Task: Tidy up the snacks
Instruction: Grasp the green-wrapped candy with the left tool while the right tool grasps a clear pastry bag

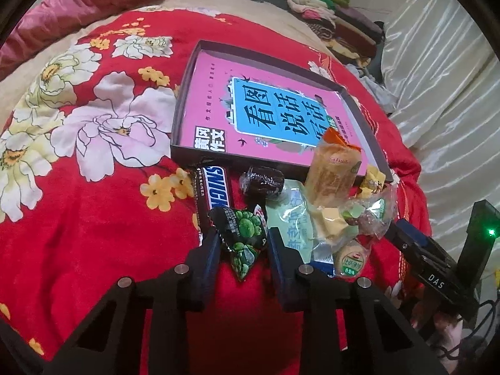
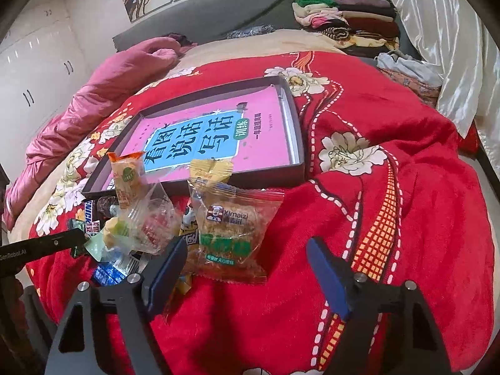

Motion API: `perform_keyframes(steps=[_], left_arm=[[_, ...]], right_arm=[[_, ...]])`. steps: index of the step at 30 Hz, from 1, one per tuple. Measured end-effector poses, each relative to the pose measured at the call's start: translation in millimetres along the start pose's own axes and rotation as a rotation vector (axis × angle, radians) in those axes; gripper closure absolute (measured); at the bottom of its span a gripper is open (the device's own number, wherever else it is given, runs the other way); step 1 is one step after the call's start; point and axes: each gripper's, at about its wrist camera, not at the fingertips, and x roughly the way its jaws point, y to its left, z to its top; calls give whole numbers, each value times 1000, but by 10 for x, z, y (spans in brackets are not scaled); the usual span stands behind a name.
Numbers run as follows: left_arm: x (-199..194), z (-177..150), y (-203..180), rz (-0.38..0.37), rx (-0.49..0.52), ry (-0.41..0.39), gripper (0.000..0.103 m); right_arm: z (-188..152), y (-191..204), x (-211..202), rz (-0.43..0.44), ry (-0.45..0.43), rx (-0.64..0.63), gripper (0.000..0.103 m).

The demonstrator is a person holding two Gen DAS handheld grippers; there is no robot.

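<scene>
A bed [image 2: 390, 193] under a red flowered blanket fills both views, with a pink quilt [image 2: 103, 93] on its far left, folded clothes [image 2: 343, 22] stacked at the far end and a pale curtain [image 1: 437, 78] on the right.

The left claw [image 1: 242, 243] is pressed together on a black-and-green snack packet [image 1: 243, 234], its pads touching both sides of the wrapper. Just left of that packet lies a Snickers bar [image 1: 215, 192]; just beyond it a dark wrapped sweet [image 1: 262, 182]. To the right is a loose heap of clear and pale green packets [image 1: 300, 222], with an orange-topped cake packet [image 1: 334, 172] leaning at the tray's near edge.

The right claw [image 2: 247, 268] stands spread, its jaws on either side of a clear Ximaizi packet [image 2: 231, 228] and not pressing it; the left pad lies just beside the wrapper.

Beyond the heap sits a shallow dark tray [image 2: 297, 143], holding a pink book [image 2: 265, 125].
</scene>
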Motion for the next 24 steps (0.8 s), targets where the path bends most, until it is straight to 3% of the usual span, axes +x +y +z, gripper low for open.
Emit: perform_keyframes(steps=[7,20,24], left_arm=[[47,42,-15,-6,-1,3,72],[134,14,40,-18,-40,23,71],[177,37,27,-21,-52,32,71]], right_arm=[[19,2,67,21,15,-2,33],[95,101,224,52,44,-72,60],[107,92,229,54,42,-81,61]])
